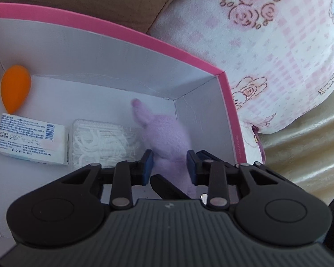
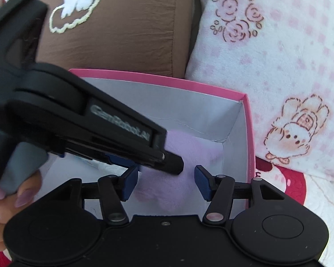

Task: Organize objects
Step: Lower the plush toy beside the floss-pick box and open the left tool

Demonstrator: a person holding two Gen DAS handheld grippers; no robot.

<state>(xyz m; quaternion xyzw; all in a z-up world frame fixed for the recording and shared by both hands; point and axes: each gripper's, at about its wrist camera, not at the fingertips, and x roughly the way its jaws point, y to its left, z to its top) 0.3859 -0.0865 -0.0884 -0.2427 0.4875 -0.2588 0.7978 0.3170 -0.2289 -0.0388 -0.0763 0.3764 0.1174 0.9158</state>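
A pink-rimmed white box (image 1: 184, 53) holds an orange egg-shaped sponge (image 1: 15, 87), a white printed packet (image 1: 31, 139), a clear pack of white floss picks (image 1: 100, 142) and a fuzzy purple plush toy (image 1: 164, 138). My left gripper (image 1: 169, 166) is inside the box, its blue pads on either side of the plush; grip unclear. In the right wrist view the box (image 2: 242, 95) lies below, the plush (image 2: 184, 146) shows in its corner, and the left gripper's body (image 2: 89, 120) crosses above it. My right gripper (image 2: 165, 182) is open and empty above the box's near side.
A brown cushion (image 2: 122, 22) with a white embroidered patch lies behind the box. A white and pink blanket with roses and bunnies (image 2: 278, 55) lies to the right. A beige sofa surface (image 1: 305, 151) shows at the right of the left wrist view.
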